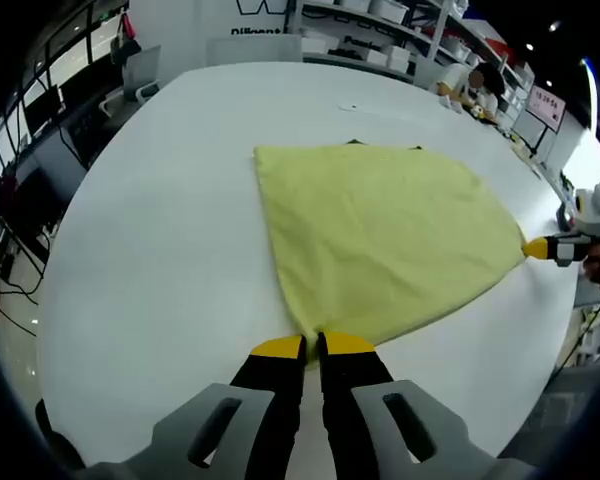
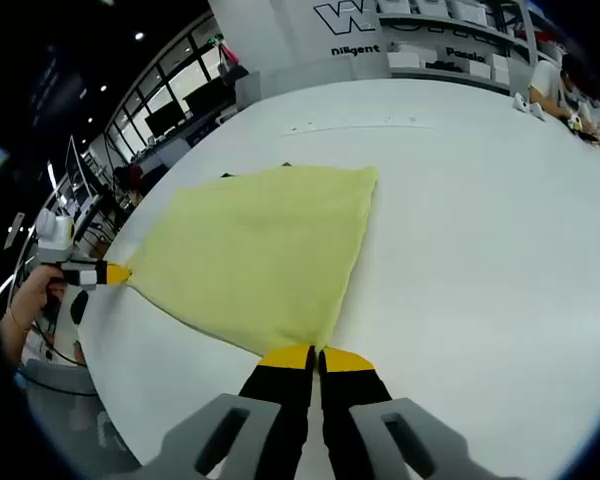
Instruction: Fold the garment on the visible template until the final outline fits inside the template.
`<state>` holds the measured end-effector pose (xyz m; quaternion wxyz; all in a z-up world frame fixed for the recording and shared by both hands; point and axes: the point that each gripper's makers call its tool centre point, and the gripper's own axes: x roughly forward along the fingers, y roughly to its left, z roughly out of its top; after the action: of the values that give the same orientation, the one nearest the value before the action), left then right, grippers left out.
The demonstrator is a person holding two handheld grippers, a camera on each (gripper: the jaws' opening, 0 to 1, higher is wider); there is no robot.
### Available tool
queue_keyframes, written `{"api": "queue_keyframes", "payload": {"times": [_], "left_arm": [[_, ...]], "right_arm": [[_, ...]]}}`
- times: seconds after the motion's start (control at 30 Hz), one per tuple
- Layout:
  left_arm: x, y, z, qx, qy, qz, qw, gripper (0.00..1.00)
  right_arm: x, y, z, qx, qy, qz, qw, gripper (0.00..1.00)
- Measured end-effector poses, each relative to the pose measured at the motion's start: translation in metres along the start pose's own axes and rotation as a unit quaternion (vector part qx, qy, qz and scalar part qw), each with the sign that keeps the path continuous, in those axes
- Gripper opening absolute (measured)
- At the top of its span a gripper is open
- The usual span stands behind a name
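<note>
Clamped shut on near corners of the pale yellow, soft knit cloth garment (image 1: 380, 240): left gripper (image 1: 312, 347) and right gripper (image 2: 315, 357), yellow-tipped, black-jawed. Stretched taut, smooth, fan-shaped over the matte white round table (image 1: 160, 250). Partly folded, judging by doubled edges; dark template (image 1: 356, 142) barely peeking beyond; further folds probably left.

Wide bare white table (image 1: 170, 230) is left on every side of the yellow garment (image 1: 380, 235), while shelves (image 1: 380, 30) are set beyond the far edge.
</note>
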<state>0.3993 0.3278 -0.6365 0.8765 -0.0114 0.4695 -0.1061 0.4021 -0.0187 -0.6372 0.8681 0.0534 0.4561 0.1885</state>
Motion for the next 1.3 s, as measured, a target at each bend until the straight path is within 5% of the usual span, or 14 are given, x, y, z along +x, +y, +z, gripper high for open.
{"api": "queue_keyframes", "payload": {"times": [1.3], "left_arm": [[-0.013, -0.004, -0.032, -0.001, 0.012, -0.001, 0.9999, 0.07]], "right_arm": [[-0.023, 0.008, -0.037, -0.023, 0.025, 0.005, 0.9994, 0.00]]}}
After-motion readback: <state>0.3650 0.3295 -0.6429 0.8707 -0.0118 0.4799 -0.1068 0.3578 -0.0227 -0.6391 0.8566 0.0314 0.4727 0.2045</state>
